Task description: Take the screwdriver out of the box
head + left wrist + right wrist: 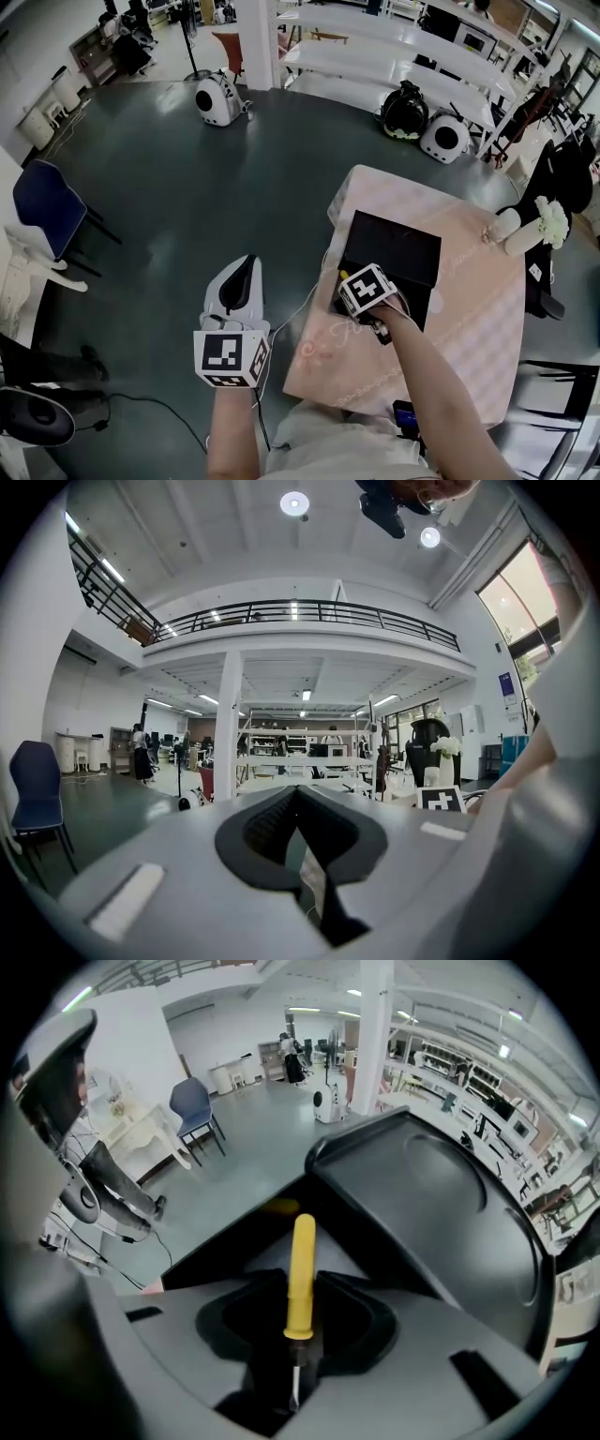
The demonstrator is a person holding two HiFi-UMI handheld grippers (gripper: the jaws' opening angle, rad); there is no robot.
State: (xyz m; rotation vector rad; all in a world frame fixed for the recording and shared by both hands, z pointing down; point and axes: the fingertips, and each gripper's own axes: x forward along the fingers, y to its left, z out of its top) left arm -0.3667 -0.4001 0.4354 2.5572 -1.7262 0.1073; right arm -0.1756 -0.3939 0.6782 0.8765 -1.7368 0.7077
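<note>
Right gripper [302,1283] fingers clamp yellow screwdriver [303,1251] in box [394,246] by tabletop's [469,323] left edge; left gripper [298,794] fingers together over open floor [234,187].

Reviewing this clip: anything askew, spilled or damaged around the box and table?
Nothing stands out. The black box sits open on the pink table, nothing spilled. The right hand-held gripper is down in the box, with the yellow-handled screwdriver straight between its jaws; the left hand-held gripper hangs empty beside the table.
</note>
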